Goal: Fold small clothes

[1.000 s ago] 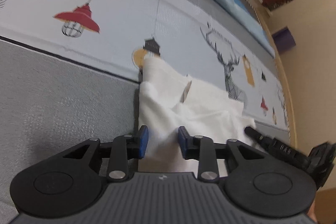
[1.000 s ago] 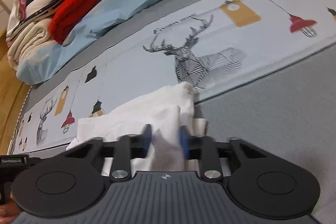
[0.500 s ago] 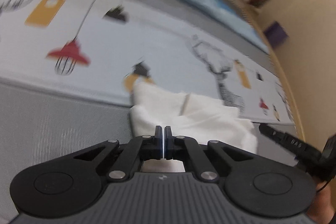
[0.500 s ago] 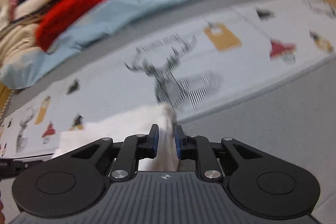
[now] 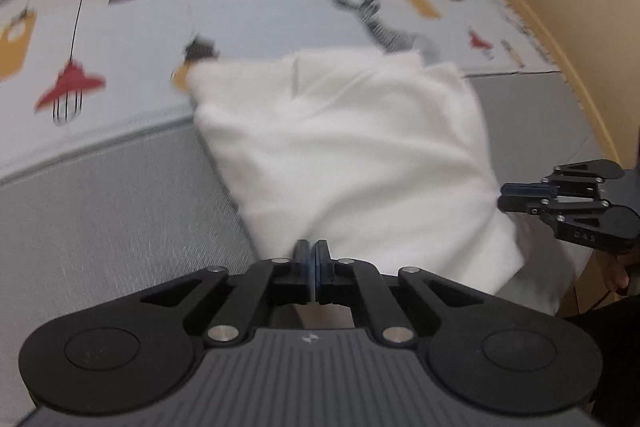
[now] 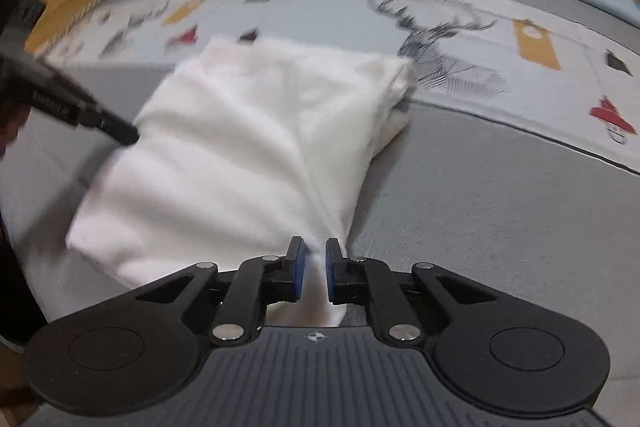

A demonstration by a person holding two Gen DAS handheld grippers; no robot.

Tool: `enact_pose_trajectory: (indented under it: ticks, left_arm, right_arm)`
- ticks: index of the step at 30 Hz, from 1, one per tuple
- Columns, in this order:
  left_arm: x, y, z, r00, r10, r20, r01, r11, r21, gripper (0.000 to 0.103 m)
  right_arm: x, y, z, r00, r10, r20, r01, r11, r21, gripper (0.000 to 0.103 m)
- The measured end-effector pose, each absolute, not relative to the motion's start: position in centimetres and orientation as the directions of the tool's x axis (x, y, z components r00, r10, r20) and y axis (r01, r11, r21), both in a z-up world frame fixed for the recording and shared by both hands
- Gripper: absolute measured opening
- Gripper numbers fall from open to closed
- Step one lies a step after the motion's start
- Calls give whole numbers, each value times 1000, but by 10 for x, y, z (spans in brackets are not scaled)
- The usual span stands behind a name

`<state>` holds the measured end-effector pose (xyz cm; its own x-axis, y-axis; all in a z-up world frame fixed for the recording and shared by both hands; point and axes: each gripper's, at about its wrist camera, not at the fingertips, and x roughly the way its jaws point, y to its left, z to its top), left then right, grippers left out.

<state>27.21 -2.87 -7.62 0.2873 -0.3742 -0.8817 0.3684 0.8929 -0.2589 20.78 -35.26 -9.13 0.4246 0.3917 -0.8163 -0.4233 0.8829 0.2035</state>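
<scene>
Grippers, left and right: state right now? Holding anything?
Left gripper: shut, pinching the near edge of the white garment.
Right gripper: fingers closing, pressed on a bunched corner of the same garment.

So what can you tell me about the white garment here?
The white garment looks like soft knit cloth, folded into a rough rectangle with creases. It lies on the grey and printed bedcover. The left gripper is shut on one near corner; the right gripper's closing jaws have the other bunched between them.
</scene>
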Motion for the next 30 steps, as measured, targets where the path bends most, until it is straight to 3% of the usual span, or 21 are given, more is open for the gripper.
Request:
enact_pose_trajectory:
  ticks: [3, 5, 9, 14, 16, 18, 22, 23, 24, 25, 26, 28, 30]
  left_arm:
    - [263, -34, -71, 259, -443, -858, 418, 852, -314, 6]
    - [257, -42, -84, 201, -406, -891, 447, 848, -285, 7]
    - [250, -46, -96, 167, -357, -919, 476, 846, -242, 7]
    - [244, -44, -82, 149, -437, -887, 522, 797, -304, 8]
    - [239, -54, -97, 104, -381, -919, 556, 788, -263, 8]
    - [231, -62, -106, 89, -325, -942, 612, 764, -206, 8]
    - [241, -53, -91, 107, -381, -918, 567, 782, -258, 11]
    - [245, -49, -85, 142, -400, -905, 548, 793, -265, 17]
    - [252, -44, -81, 174, -412, -895, 518, 811, -272, 23]
    - [259, -38, -79, 211, -416, -884, 466, 838, -283, 39]
    - [266, -33, -79, 244, -406, -881, 414, 865, -284, 53]
    - [277, -30, -83, 281, -361, -889, 320, 909, -268, 62]
    - [286, -27, -89, 271, -334, -903, 273, 926, -261, 62]
  right_arm:
    - [200, -359, -82, 424, 453, -784, -440, 860, 258, 15]
    - [198, -357, -85, 354, 502, -789, -473, 824, 312, 15]
    - [190, -342, -108, 264, 371, -891, -561, 810, 171, 12]
    - [200, -358, -84, 298, 485, -822, -503, 812, 297, 13]
    - [200, -356, -92, 242, 470, -849, -510, 806, 301, 12]
    - [198, -350, -106, 217, 378, -900, -540, 814, 212, 12]
    - [209, -362, -83, 315, 470, -825, -467, 833, 296, 17]
    - [213, -368, -75, 375, 489, -788, -428, 845, 321, 21]
    - [218, -373, -69, 442, 486, -754, -374, 864, 338, 36]
    - [223, -377, -66, 491, 474, -731, -319, 879, 355, 53]
    - [228, -382, -65, 532, 461, -710, -259, 887, 382, 58]
    - [236, -385, -70, 553, 460, -695, -179, 880, 440, 58]
    - [247, -379, -81, 528, 457, -715, -141, 878, 457, 58]
